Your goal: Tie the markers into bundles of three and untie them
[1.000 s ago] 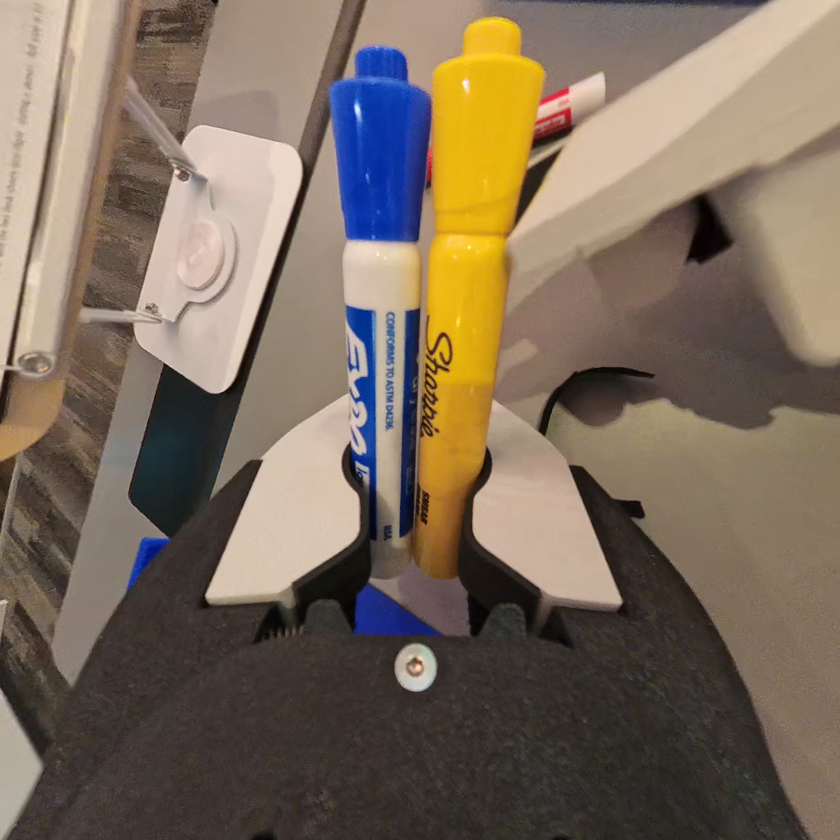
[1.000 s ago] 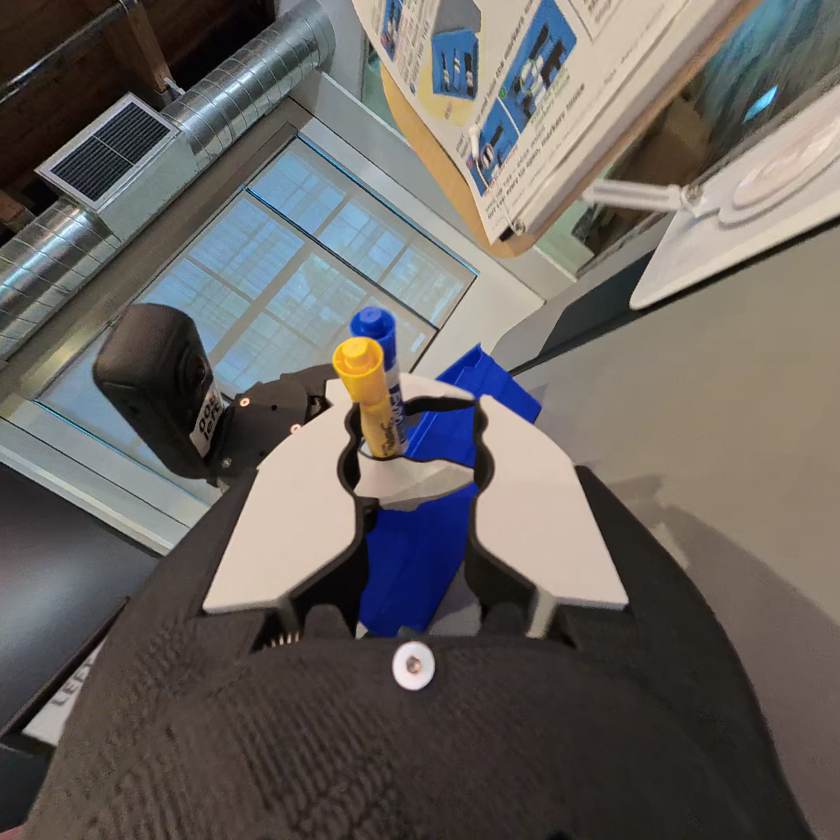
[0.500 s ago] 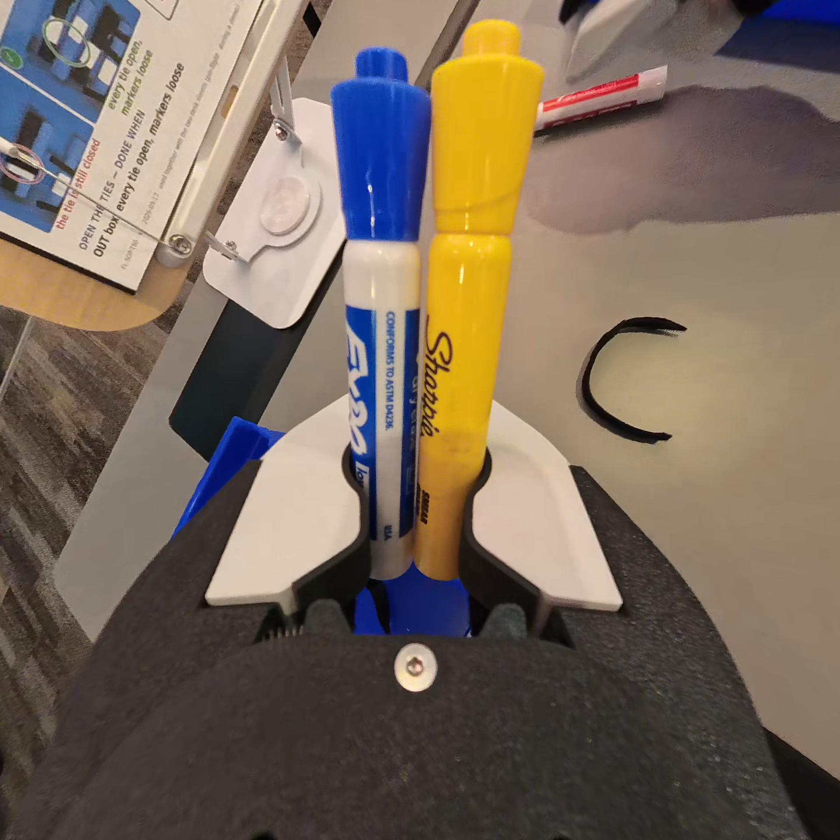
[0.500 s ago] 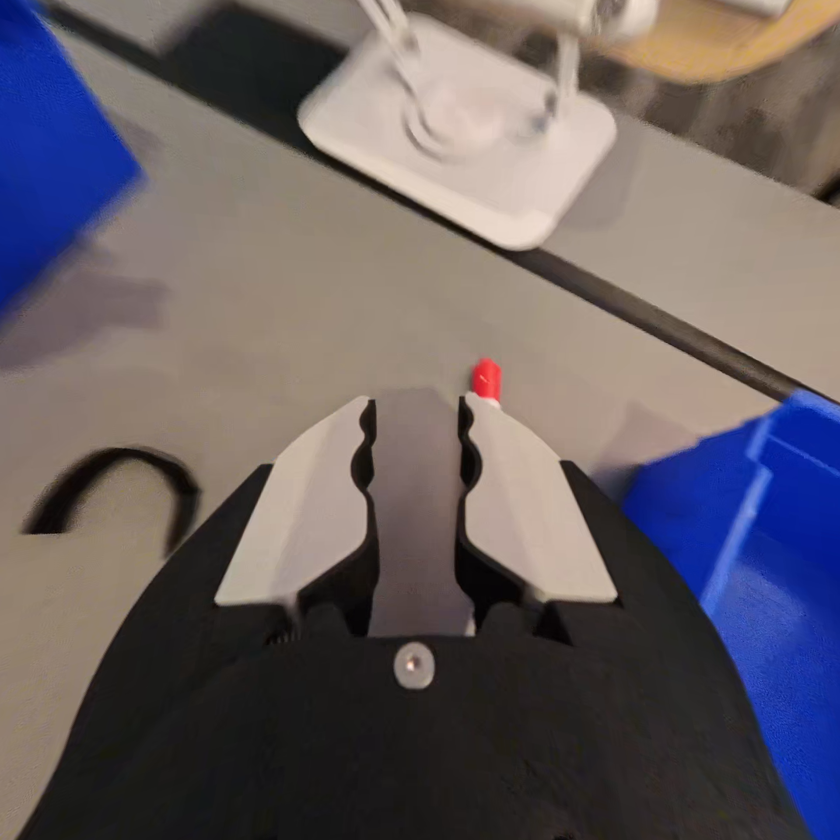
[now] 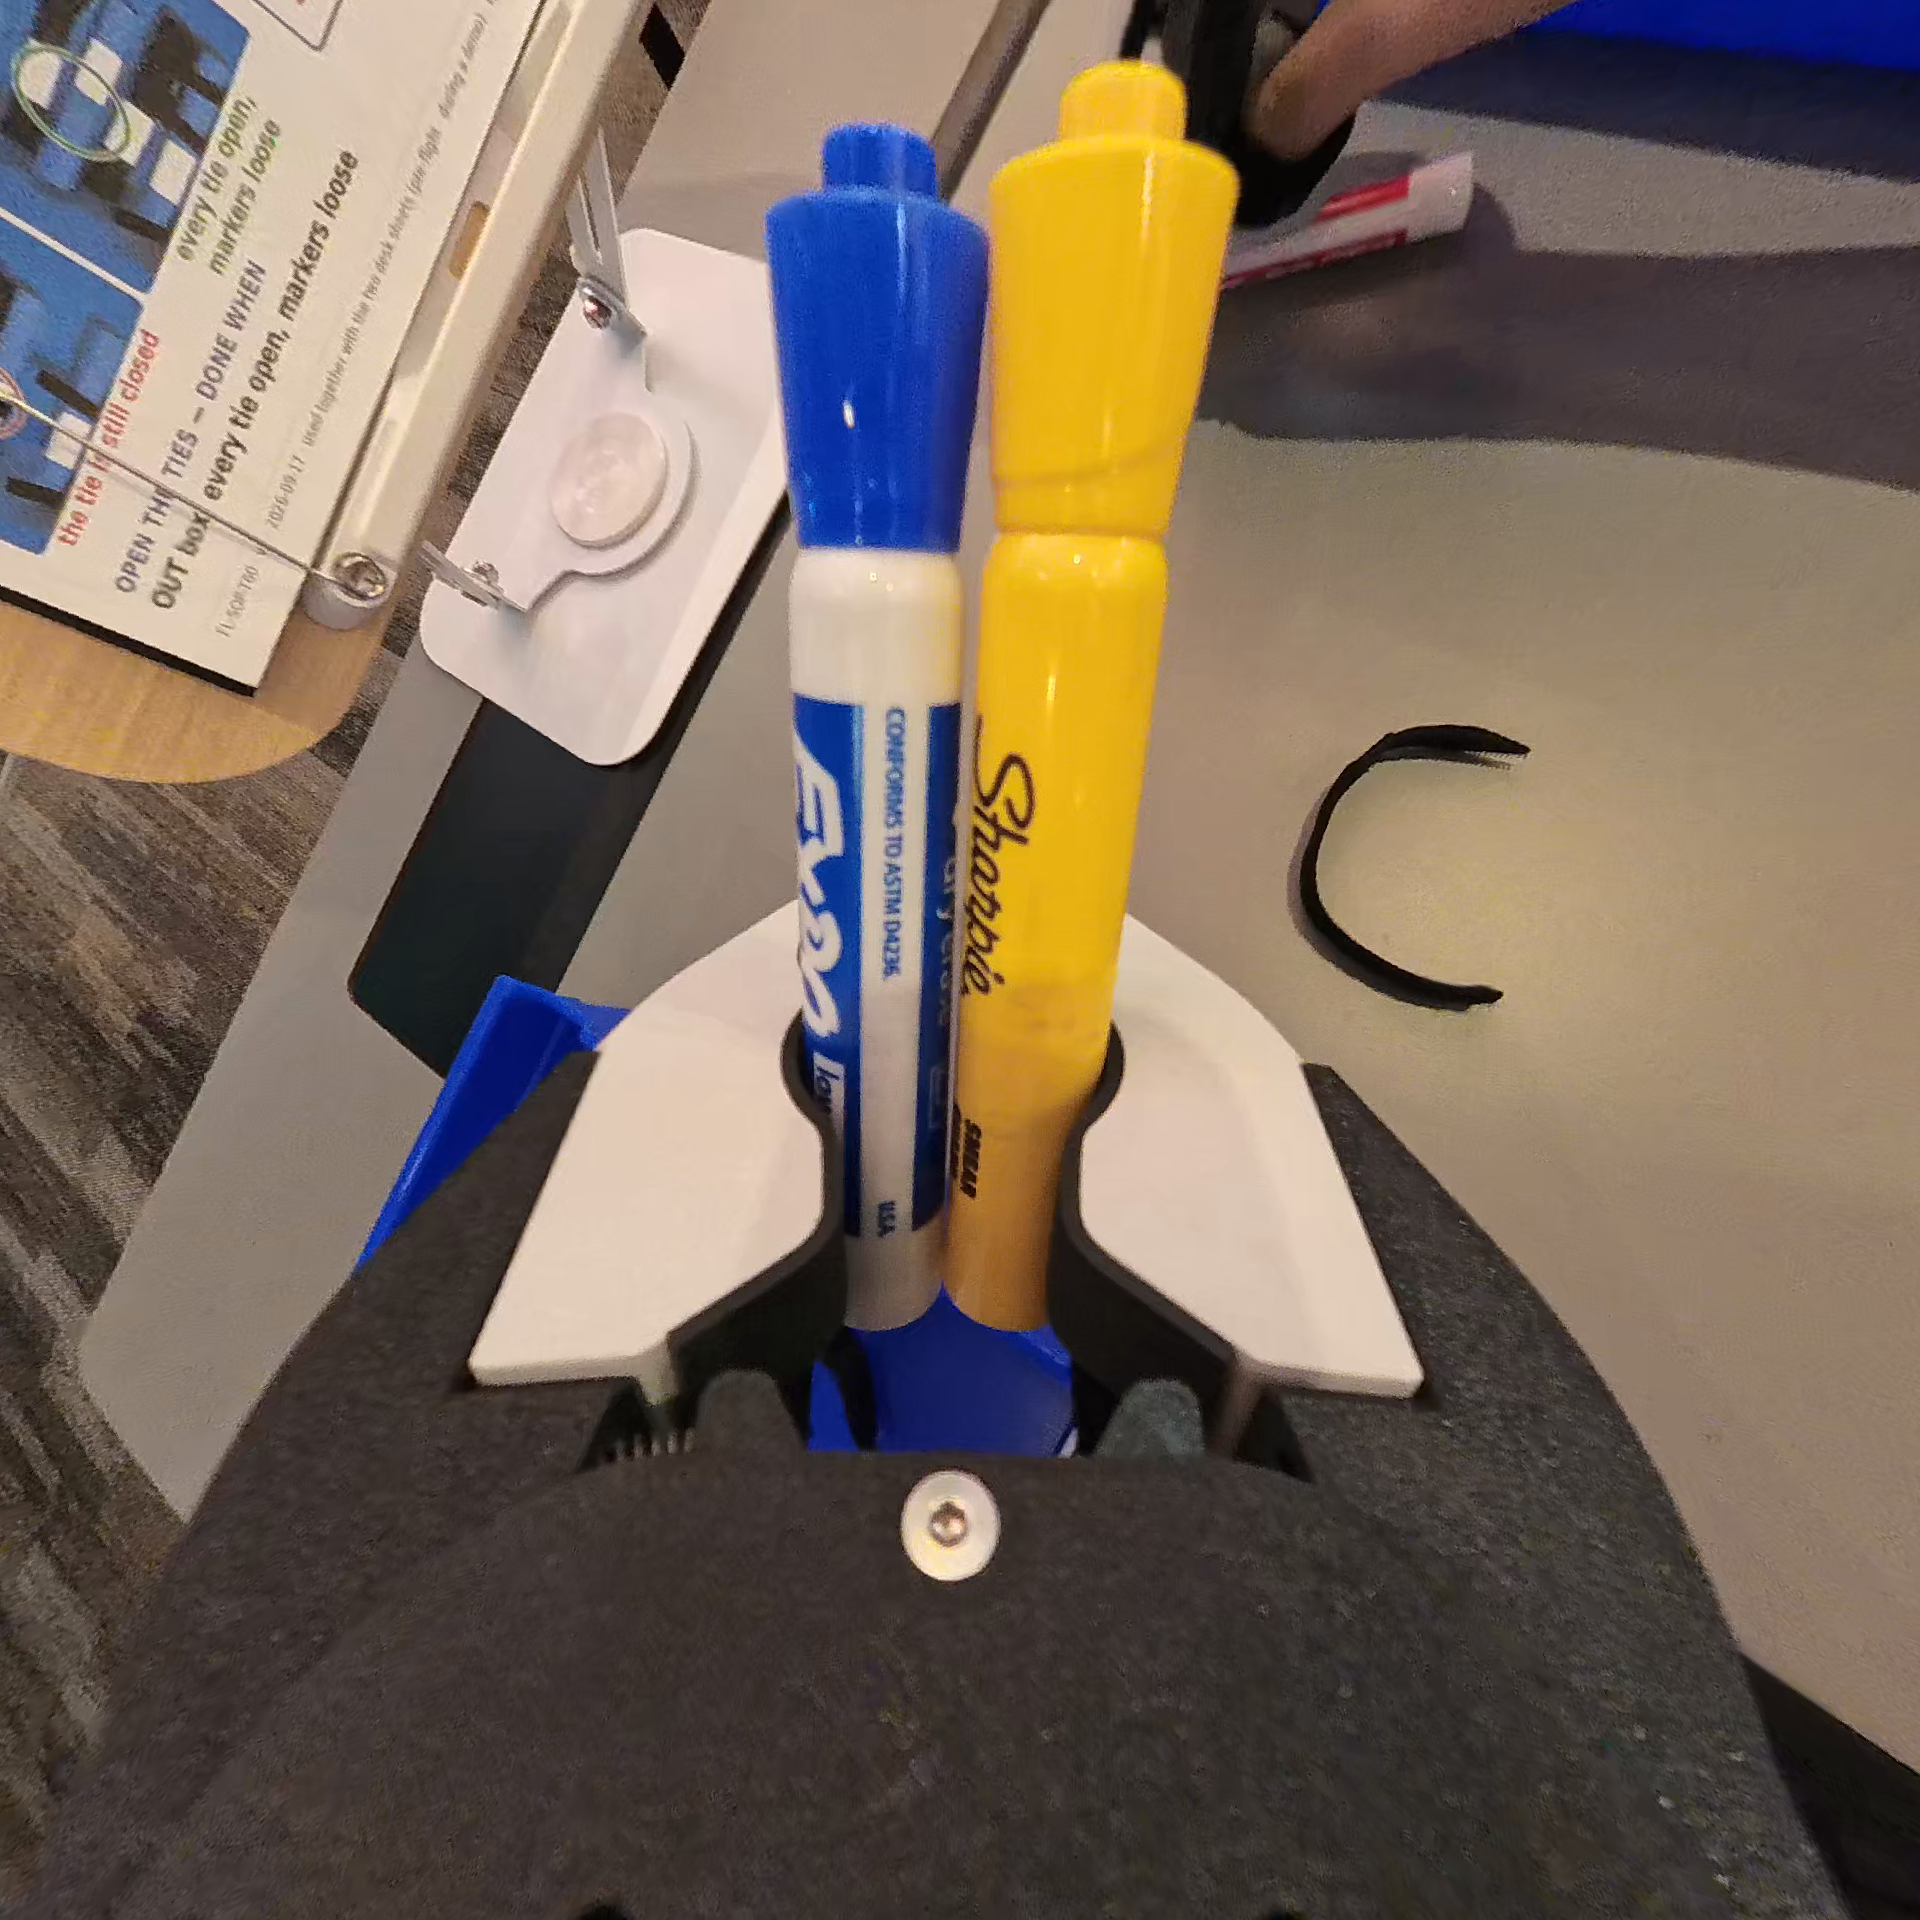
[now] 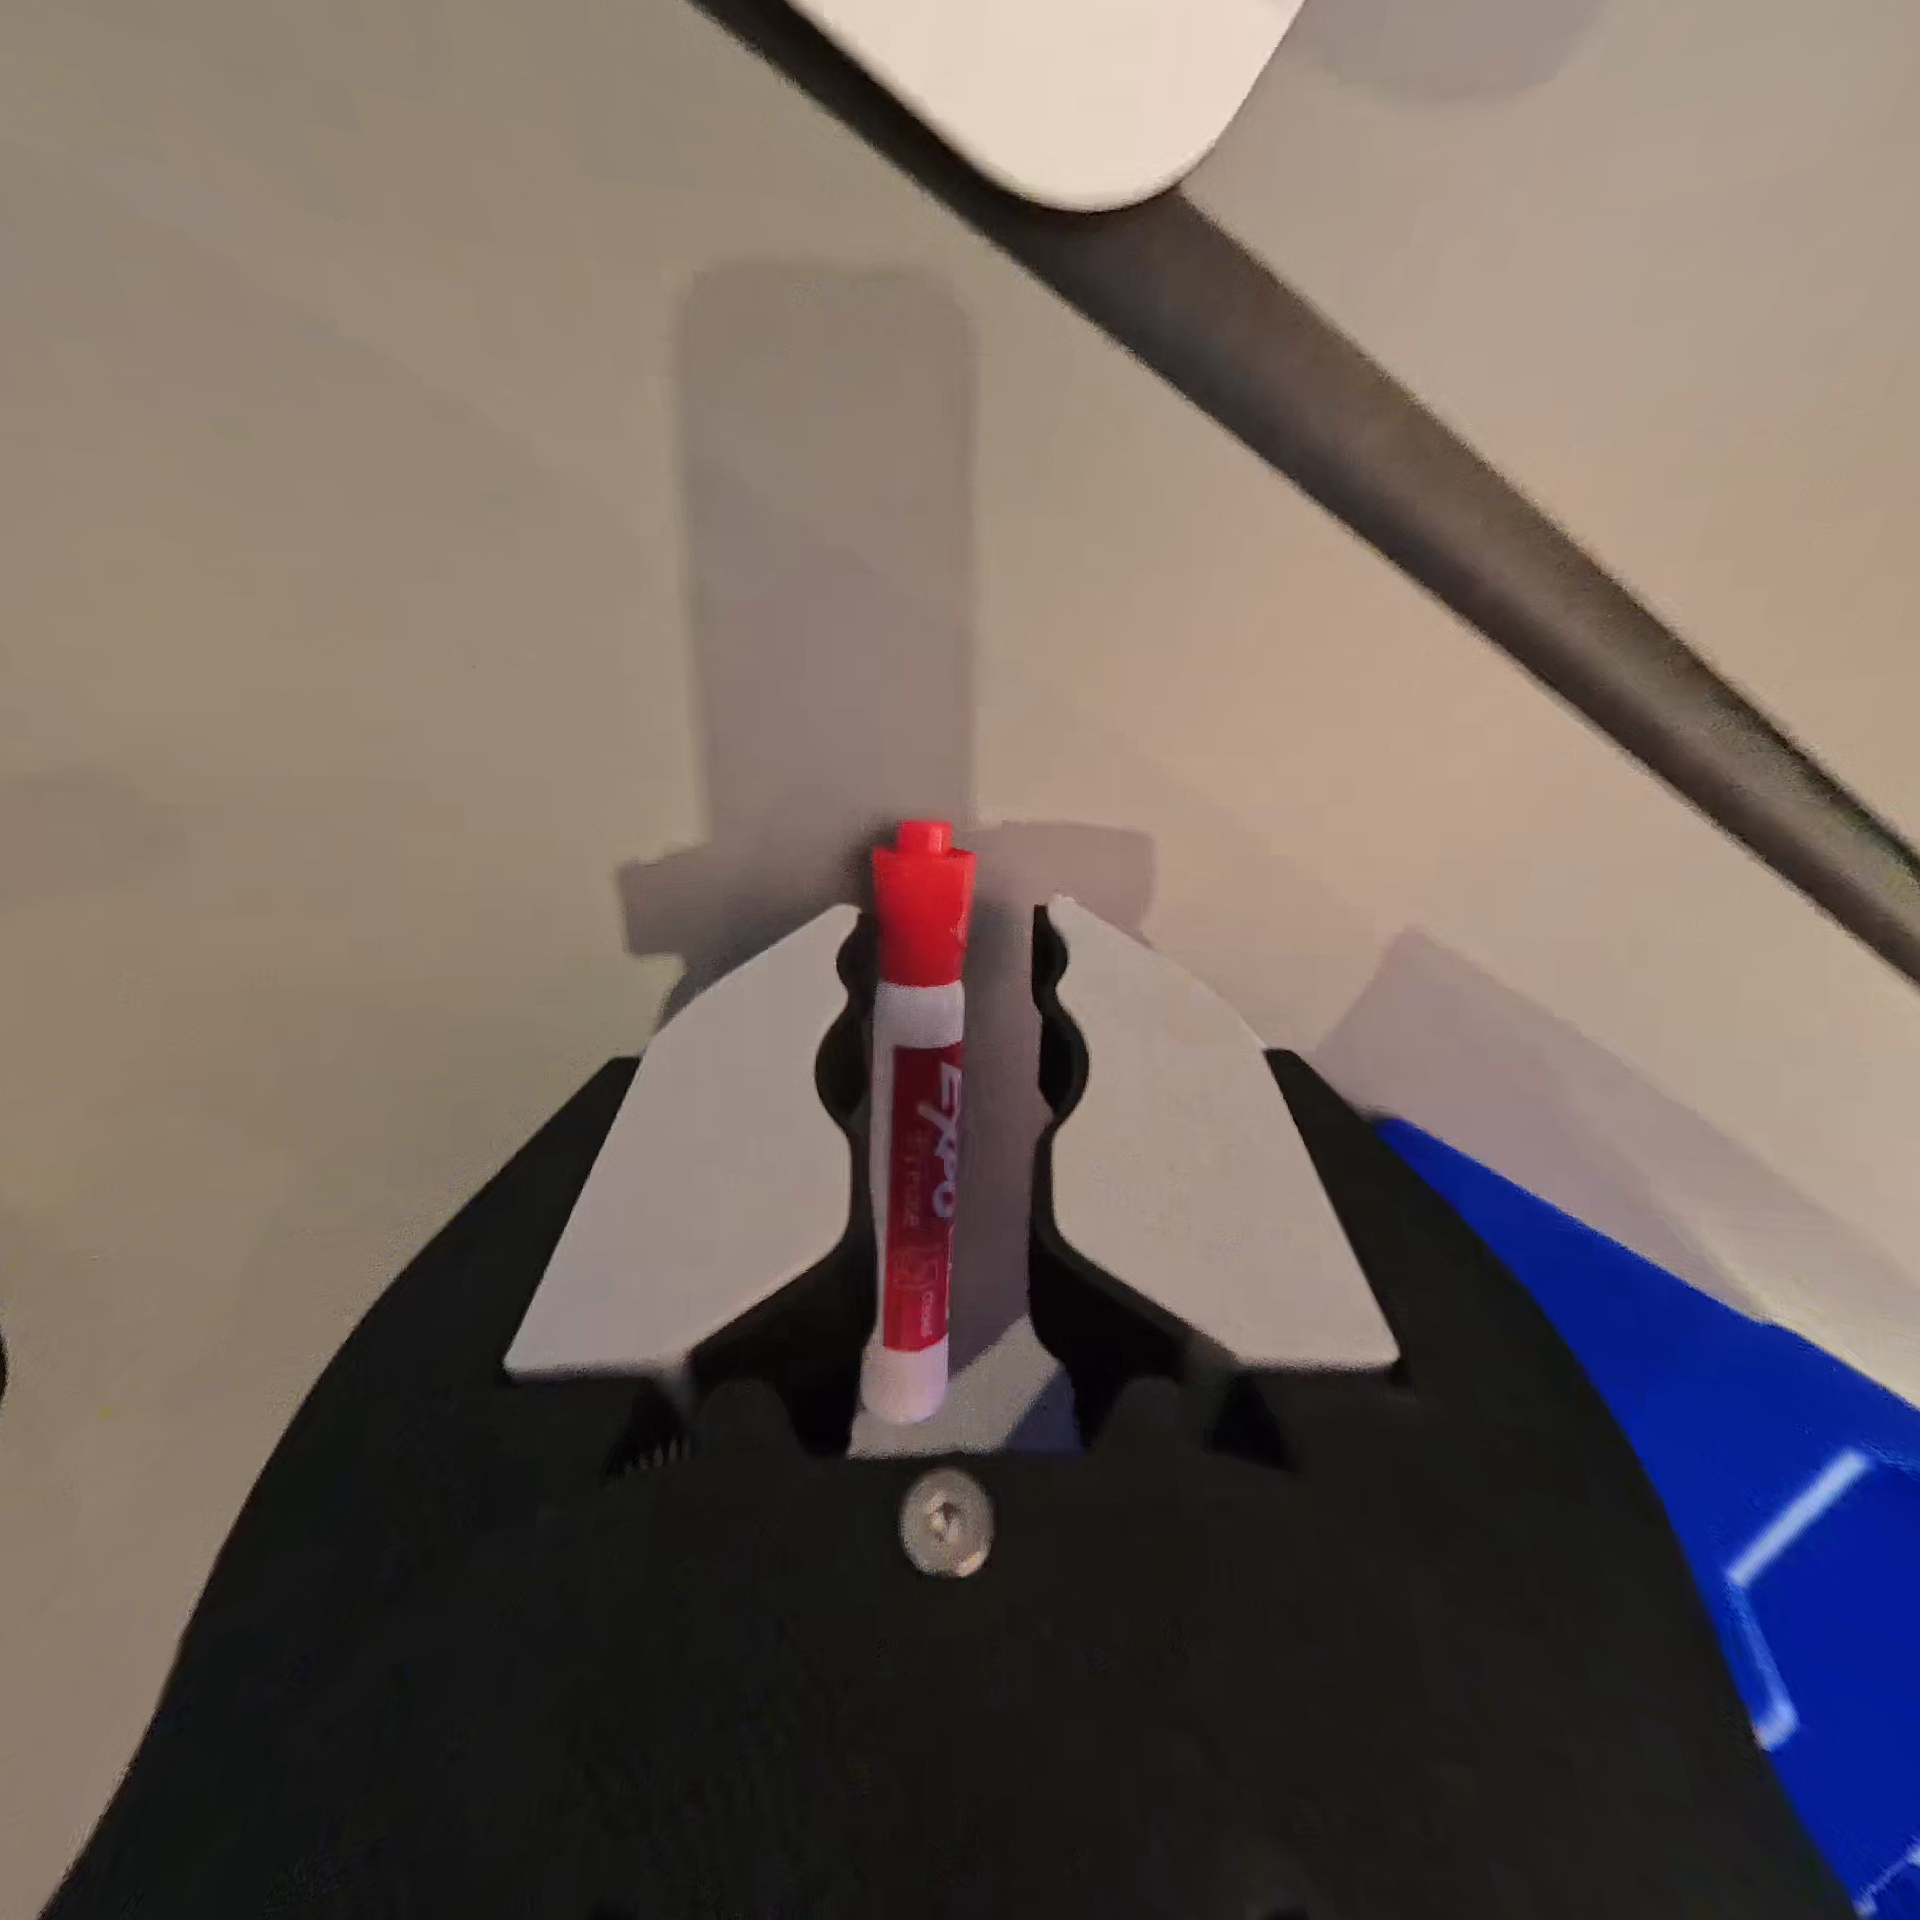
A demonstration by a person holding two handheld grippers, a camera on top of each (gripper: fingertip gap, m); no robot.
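Right wrist view shows the right tool [image 6: 948, 935] open astride a red marker [image 6: 914, 1132] on the bench [image 6: 364, 520], apparently gathering the third; left tool [image 5: 951, 1049] clamps blue marker [image 5: 878, 644] and yellow marker [image 5: 1081, 623], so closing comes next.

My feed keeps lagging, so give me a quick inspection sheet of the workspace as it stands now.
Surface: grey table, bare around the tie.
Job's things: blue marker and yellow marker side by side in the left claw; red marker lying between the right claw's open fingers; black tie loose, open.
Clutter: nothing seen.
Grippers: left shut, right open.
Cables: nothing seen.
Surroundings: blue bin, instruction sheet on white stand, carpet.
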